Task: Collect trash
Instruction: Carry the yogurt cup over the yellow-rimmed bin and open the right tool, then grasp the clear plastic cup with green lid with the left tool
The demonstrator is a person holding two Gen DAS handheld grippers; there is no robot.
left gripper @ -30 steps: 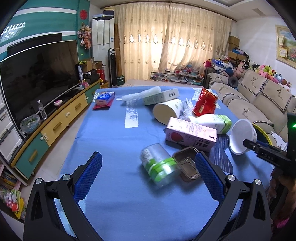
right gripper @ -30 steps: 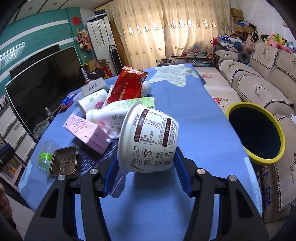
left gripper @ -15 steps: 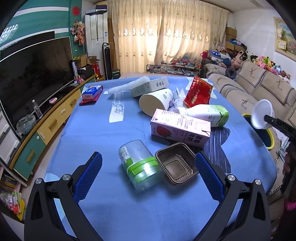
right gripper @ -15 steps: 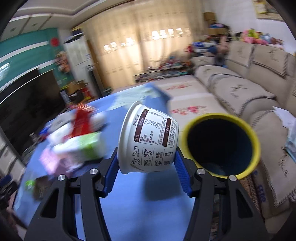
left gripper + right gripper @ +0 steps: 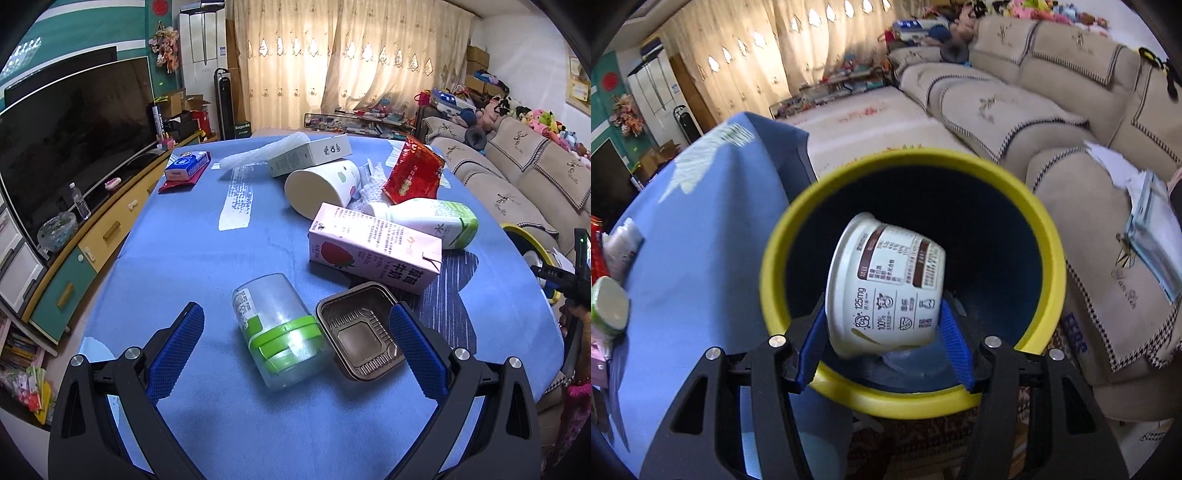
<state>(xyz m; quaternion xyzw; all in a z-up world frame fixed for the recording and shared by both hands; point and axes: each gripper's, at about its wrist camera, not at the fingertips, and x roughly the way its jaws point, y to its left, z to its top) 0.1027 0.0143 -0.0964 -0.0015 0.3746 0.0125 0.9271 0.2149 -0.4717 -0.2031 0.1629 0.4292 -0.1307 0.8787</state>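
Observation:
My right gripper [image 5: 884, 334] is shut on a white yogurt cup [image 5: 884, 284], tilted, held right over the open mouth of the yellow-rimmed trash bin [image 5: 1049, 266] beside the table. My left gripper [image 5: 295, 343] is open and empty, low over the blue table [image 5: 184, 266]. Between its fingers lie a clear jar with green bands [image 5: 277, 325] and a brown plastic tray [image 5: 358, 332]. Beyond them lie a pink milk carton [image 5: 373, 251], a white-green bottle [image 5: 424, 218], a red snack bag [image 5: 413, 173], a cream paper cup [image 5: 321, 186] and a white box [image 5: 310, 155].
A tissue pack [image 5: 186, 164] lies at the table's far left. A TV [image 5: 62, 136] on a low cabinet [image 5: 92, 236] runs along the left. A beige sofa [image 5: 1015, 107] stands to the right behind the bin. The right gripper's body shows at the left wrist view's right edge [image 5: 565, 275].
My right gripper carried the yogurt cup off the table and over the bin's mouth, and the cup now tilts. My left gripper moved closer to the jar and the tray.

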